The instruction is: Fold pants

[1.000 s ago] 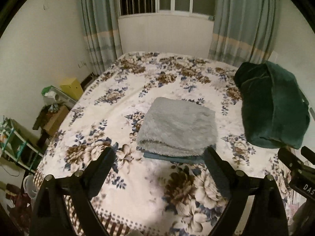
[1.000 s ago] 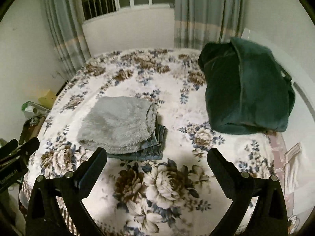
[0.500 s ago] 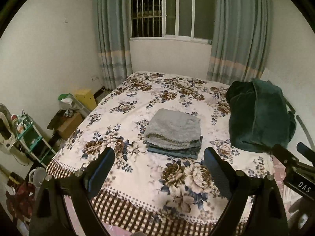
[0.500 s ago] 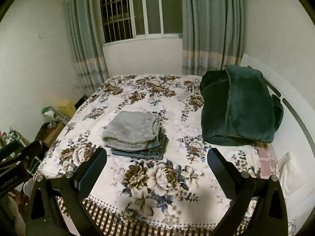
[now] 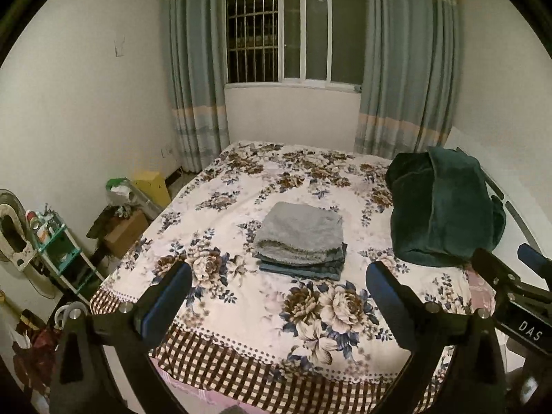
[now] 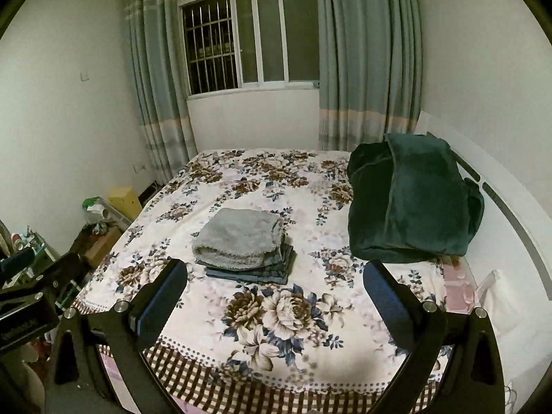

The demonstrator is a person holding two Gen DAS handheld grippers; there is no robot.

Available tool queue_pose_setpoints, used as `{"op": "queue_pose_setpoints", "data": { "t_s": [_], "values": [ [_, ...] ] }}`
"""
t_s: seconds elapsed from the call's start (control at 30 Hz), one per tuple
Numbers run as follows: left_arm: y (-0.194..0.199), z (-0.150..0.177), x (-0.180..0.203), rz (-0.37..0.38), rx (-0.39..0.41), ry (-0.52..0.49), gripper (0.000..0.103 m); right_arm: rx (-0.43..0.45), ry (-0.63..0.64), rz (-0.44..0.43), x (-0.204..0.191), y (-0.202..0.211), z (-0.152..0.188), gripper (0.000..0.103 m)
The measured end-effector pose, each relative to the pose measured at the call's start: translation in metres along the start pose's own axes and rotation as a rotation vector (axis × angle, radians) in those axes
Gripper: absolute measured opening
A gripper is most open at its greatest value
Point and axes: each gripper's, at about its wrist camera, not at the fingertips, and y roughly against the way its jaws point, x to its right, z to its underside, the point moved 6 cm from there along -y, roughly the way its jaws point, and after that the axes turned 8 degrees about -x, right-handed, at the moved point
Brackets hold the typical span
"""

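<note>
A: Where are the pants sitting?

B: The folded pants (image 5: pixel 301 269) are lying near the middle of the bed (image 5: pixel 241 314), as the dark blue bottom layer of a small stack, with a folded grey fleece piece (image 5: pixel 299 233) resting on top of them. From the right wrist camera the same stack is showing at about eleven o'clock of the frame's centre.

A: And the tongs?

B: The left gripper (image 5: pixel 277 288) is opening, its jaws spreading wide with nothing between them, only bedspread showing in the gap. The right gripper (image 6: pixel 275 284) is standing spread wide too, pinching nothing. Both are hanging over the near edge of the bed, apart from the stack.

A: Anything else on the bed?

B: A dark green blanket (image 6: pixel 410 203) is sitting bunched at two o'clock from the stack, by the headboard (image 6: pixel 510 214).
</note>
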Motion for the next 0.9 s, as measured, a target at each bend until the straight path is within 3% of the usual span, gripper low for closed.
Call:
{"op": "queue_pose_setpoints", "data": {
  "t_s": [0.9],
  "values": [
    [0.016,0.012,-0.006,-0.021,0.005,0.005,0.103,-0.002,0.019,-0.031,-0.025,0.005,0.005,0.103]
  ]
}}
